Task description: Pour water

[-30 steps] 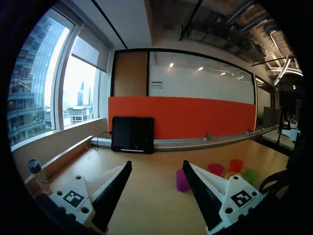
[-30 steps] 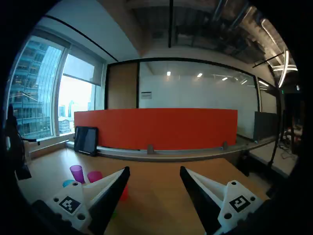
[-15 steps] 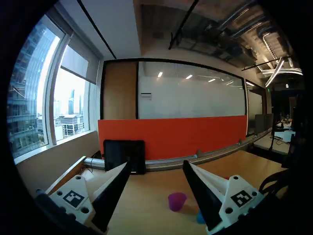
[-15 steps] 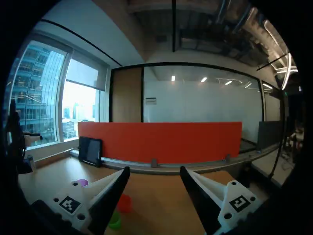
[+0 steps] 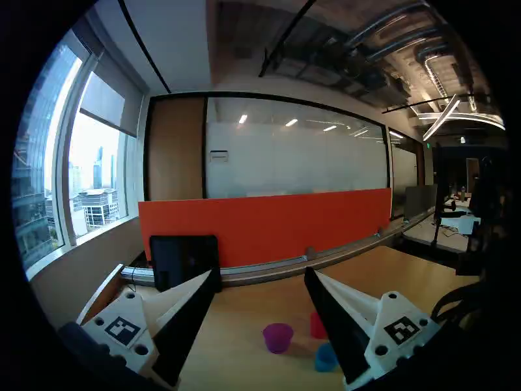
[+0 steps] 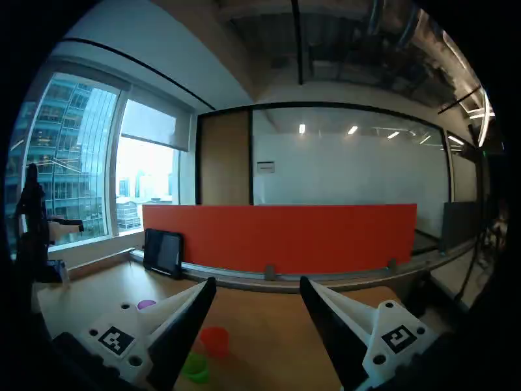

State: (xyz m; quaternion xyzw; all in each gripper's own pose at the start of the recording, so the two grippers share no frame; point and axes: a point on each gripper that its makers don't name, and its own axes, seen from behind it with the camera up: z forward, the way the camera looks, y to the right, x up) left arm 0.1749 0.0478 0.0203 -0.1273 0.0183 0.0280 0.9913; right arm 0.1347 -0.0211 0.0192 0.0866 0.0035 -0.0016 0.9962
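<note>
Holds left gripper and right gripper released, fingers apart, grasping nothing. Finds purple cup, red cup and blue cup near together on the desk before the orange panel, upright, mouths up, long axes vertical.

A purple cup, red cup, blue cup and green cup; orange partition; black tablet; light wooden table
</note>
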